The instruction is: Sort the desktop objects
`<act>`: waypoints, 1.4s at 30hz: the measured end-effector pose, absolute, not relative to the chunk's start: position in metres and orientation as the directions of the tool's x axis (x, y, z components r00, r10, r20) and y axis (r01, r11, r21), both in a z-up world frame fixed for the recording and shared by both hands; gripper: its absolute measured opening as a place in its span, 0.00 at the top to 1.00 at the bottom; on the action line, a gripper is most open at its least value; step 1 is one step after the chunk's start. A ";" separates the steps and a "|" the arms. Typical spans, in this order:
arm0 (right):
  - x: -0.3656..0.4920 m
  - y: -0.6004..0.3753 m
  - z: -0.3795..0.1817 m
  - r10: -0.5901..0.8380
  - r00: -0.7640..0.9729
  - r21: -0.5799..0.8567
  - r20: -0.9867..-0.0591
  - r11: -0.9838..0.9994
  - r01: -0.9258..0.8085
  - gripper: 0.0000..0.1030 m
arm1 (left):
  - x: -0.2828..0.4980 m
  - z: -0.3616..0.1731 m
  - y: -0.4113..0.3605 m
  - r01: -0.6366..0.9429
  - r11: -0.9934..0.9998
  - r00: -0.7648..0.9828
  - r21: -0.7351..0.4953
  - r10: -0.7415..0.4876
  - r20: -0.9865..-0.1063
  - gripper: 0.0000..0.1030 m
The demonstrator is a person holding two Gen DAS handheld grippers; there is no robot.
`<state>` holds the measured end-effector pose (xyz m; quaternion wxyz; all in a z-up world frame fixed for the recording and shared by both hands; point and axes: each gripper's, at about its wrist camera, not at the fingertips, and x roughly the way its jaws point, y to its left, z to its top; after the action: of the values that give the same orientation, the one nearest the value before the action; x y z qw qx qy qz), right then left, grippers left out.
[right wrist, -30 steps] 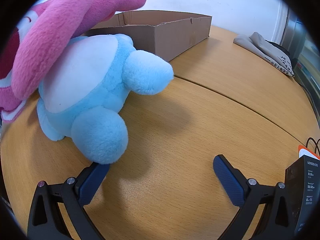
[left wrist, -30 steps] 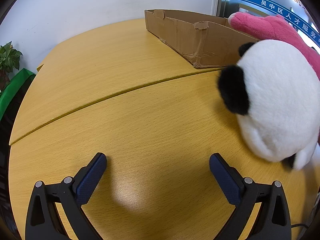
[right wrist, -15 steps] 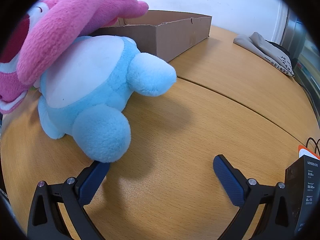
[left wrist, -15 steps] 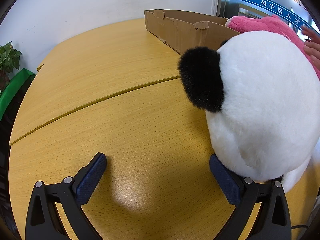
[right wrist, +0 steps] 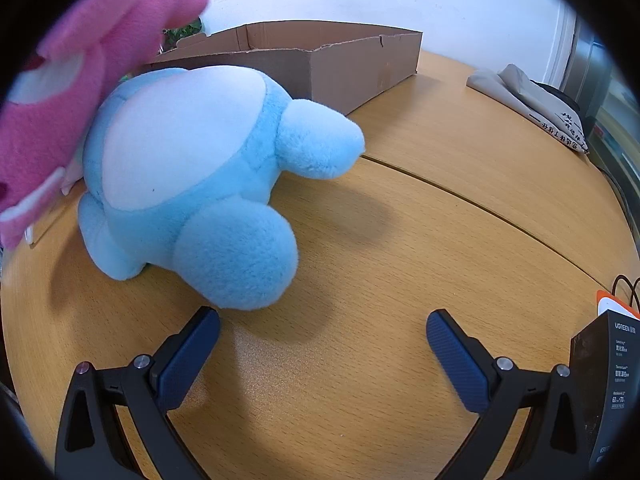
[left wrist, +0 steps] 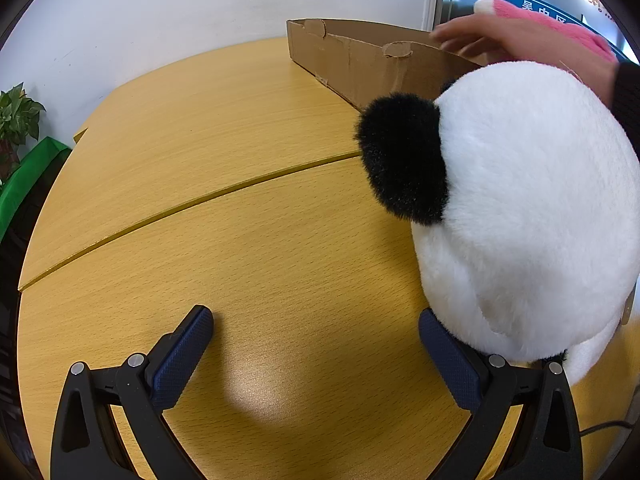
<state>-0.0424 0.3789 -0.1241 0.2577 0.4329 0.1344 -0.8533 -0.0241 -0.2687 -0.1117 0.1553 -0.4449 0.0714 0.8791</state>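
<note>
A white plush panda with a black ear sits on the wooden table, against my left gripper's right finger. My left gripper is open and empty. A bare hand holds a pink plush toy over the cardboard box. In the right wrist view a light blue plush toy lies on the table just ahead of my right gripper, which is open and empty. The pink plush hangs at upper left. The box stands behind.
A black product box stands at the right beside my right gripper. A folded beige cloth bag lies at the far right. A green plant stands off the table's left edge. Bare tabletop lies between both grippers' fingers.
The panda has come closer to my left gripper and now touches its right finger. A hand has lifted the pink plush up off the blue plush. Both grippers have stayed still.
</note>
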 end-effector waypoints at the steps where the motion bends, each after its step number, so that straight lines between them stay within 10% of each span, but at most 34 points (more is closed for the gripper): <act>1: -0.042 0.379 -0.124 -0.323 -0.492 -0.006 -0.808 -0.831 0.556 0.00 | -0.024 -0.112 -0.269 -0.337 -0.942 -0.556 -0.013 0.210 -0.804 0.00; 42: -0.047 0.377 -0.124 -0.303 -0.505 -0.005 -0.808 -0.853 0.522 0.00 | -0.035 -0.116 -0.269 -0.351 -0.936 -0.553 -0.013 0.218 -0.804 0.00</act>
<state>-0.0469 0.3769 -0.1243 0.2403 0.4357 0.1252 -0.8583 -0.0348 -0.2686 -0.1163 0.1618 -0.4441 0.0747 0.8781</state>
